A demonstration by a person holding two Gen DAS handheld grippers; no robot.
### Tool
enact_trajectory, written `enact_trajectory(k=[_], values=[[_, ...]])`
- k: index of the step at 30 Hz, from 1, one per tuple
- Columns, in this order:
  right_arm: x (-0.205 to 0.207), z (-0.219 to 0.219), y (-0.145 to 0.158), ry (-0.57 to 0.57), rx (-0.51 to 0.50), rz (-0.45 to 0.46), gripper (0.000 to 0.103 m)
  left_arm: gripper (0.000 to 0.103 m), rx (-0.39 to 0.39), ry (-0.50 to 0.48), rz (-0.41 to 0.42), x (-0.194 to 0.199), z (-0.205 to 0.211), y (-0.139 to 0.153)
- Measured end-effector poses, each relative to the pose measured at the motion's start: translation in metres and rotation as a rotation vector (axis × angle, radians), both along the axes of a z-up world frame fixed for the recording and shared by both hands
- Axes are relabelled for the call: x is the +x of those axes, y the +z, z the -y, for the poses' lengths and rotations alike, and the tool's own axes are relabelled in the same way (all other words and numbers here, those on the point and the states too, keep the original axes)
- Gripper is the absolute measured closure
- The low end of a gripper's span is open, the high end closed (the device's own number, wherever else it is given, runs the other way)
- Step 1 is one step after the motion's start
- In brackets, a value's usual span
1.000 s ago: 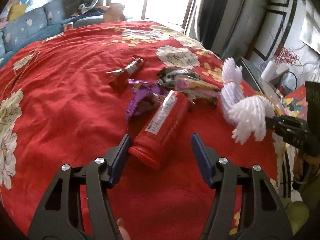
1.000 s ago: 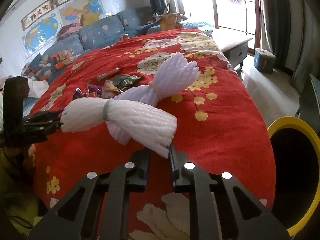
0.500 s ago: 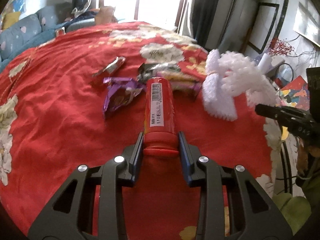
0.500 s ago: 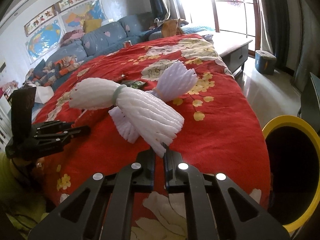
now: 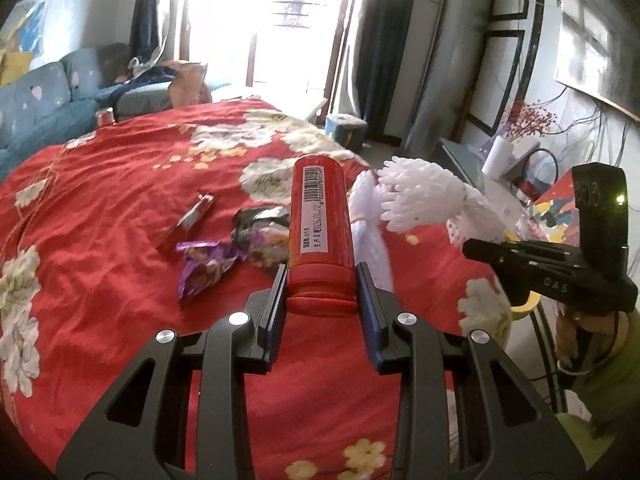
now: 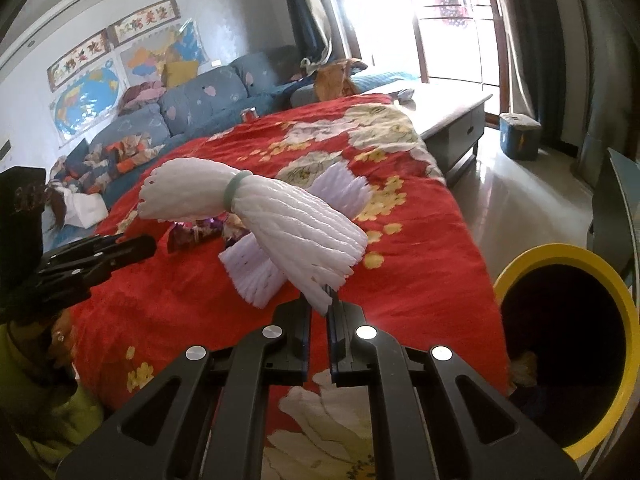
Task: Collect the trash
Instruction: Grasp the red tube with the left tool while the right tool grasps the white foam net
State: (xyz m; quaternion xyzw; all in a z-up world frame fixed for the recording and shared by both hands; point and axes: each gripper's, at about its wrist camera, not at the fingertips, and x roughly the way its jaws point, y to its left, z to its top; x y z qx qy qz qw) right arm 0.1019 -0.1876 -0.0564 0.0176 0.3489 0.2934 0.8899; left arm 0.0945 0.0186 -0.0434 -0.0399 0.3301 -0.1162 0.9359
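My left gripper is shut on a red cylindrical can with a barcode label, held lifted above the red flowered cloth. My right gripper is shut on a white foam net bundle tied with a green band, held above the cloth; the bundle also shows in the left wrist view. A second pale foam net lies on the cloth under it. Purple wrappers, a dark foil wrapper and a silver-red wrapper lie on the cloth.
A yellow-rimmed bin with a dark inside stands at the right below the table edge. A blue sofa is behind the table, a grey low table at the far right, and a small can at the cloth's far edge.
My left gripper closed on the red can and lifted it off the cloth. My right gripper raised the white foam net bundle higher and toward the right.
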Motion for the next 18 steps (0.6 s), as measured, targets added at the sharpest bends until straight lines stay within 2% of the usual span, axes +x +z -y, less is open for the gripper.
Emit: enact_trajectory(k=[18], values=[[0.011,0.061,0.014,-0.161,0.054,0.029,0.096,0.077,-0.022,-0.098,0.049,0.013,0.051,0.024]])
